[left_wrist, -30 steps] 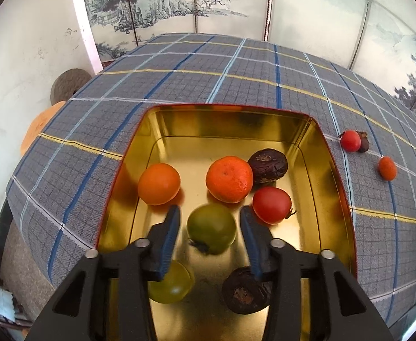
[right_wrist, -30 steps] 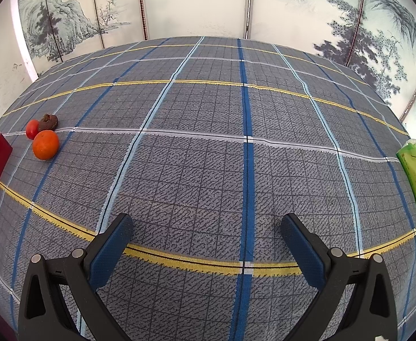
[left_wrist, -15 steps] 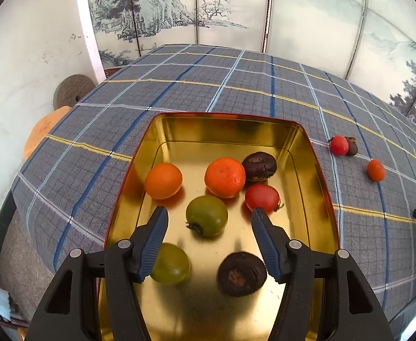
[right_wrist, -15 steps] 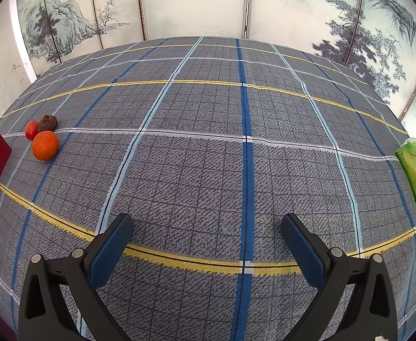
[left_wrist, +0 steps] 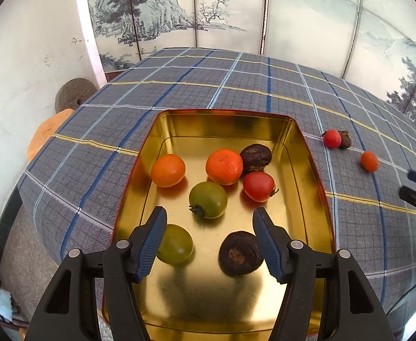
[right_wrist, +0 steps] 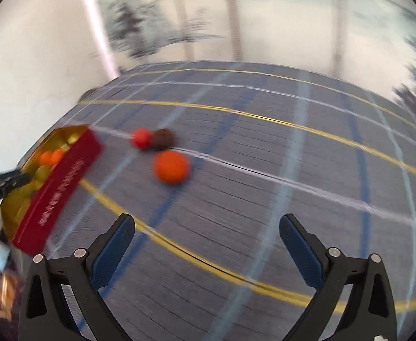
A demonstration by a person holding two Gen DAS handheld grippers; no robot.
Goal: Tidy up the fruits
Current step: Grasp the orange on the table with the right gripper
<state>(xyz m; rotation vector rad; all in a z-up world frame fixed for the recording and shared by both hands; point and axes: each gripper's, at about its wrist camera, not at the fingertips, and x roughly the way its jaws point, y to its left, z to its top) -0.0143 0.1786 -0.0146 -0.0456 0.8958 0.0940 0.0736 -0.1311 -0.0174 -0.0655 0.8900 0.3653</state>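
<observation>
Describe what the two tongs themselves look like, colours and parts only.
Left tongs and right tongs look alike: matte black plastic arms with triangular cut-outs and silver round rivets, each ending in two blue ribbed pads. No cables or sleeves show. Blurred white lettering marks the left tongs' side in the right view.

My left cam looks fwd and down along its fingers, close over the tin (left_wrist: 307,153), w/ cloth (left_wrist: 208,85) and screen beyond. My right cam sits low over the cloth, facing left across it; pic blurred. Both views share the tin and three loose fruits (right_wrist: 170,167), and each catches the other gripper at its edge.
</observation>
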